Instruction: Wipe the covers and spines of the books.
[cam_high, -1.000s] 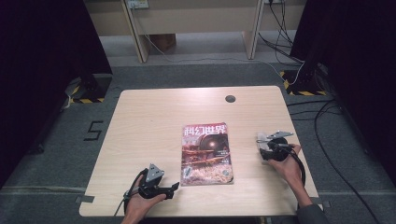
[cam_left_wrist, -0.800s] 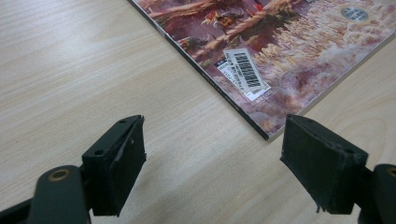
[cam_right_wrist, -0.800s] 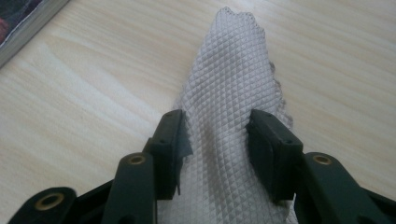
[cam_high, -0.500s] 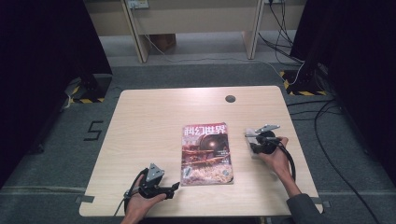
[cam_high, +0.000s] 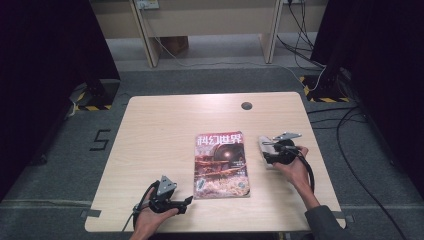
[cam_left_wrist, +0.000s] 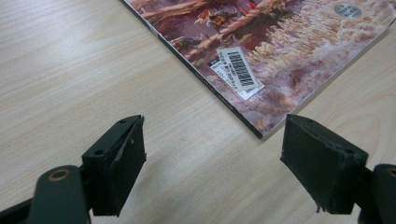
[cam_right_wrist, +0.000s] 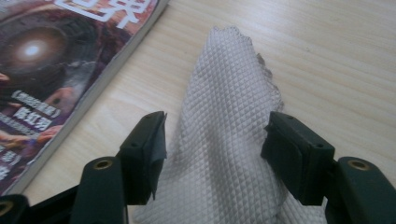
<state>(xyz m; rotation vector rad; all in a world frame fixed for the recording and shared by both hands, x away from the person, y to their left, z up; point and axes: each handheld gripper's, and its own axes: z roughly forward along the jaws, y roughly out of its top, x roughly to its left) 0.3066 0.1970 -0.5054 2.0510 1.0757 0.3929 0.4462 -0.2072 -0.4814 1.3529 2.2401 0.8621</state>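
Right gripper (cam_right_wrist: 212, 154) is shifting toward the glossy magazine (cam_high: 221, 164), jaws just spreading around the grey waffle-weave cloth (cam_right_wrist: 229, 140), likely releasing it near the desk's right edge; left gripper (cam_left_wrist: 212, 168) is idling spread, empty.

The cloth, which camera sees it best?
The right gripper view: the cloth lies close up between that gripper's open jaws, its diamond weave plain. The high view shows a small pale strip beside the magazine.

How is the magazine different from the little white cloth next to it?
The magazine has a colourful printed cover; the cloth is plain white with a diamond weave. The magazine is larger and lies flat with straight edges; the cloth is smaller, crumpled and humped. The cloth sits between the right gripper and its open jaws, which have just been opening; the magazine's corner lies ahead of the open left gripper, untouched. Both rest on the wooden table.
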